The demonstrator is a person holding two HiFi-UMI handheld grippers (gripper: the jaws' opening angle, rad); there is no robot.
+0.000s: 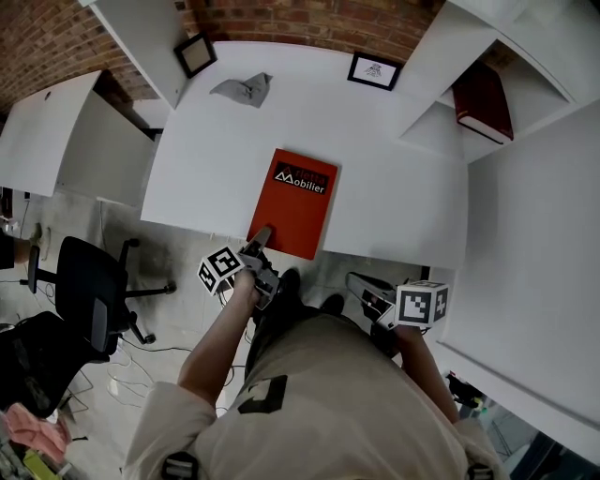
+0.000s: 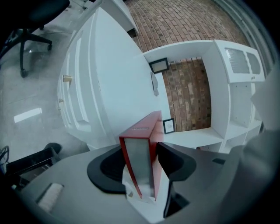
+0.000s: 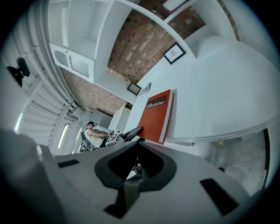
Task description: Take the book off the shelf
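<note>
A: Head view first: where to find the flat orange-red hardback book with the white "Mobilier" lettering?
B: Lying face up on the white bench, off the shelf already by the look of it; near short edge right at the bench's front edge, perhaps just over it
A: And the left tool?
B: At the book's near left corner. In the left gripper view, spread to either side of that corner, with grey page block and red covers between the jaws; pad on that view's right close against the cover, the other pad seemingly clear, so judged a loose straddle rather than a pinch
A: Right tool?
B: Pressed together on nothing, hanging off the bench's front edge, well apart from the book toward the right
A: Which relation to mind for the coming move?
B: Long axis of the book pointing away from the body toward the brick wall, nearly in line with the left tool; so straight ahead of that tool and far nearer to it than to the right one. Probably a straight draw-back along that axis, to clear the corner without dragging the book over the edge
A: Anything else?
B: A thicker dark red book lying in a compartment of the white shelf unit at the right, well apart from both tools
</note>
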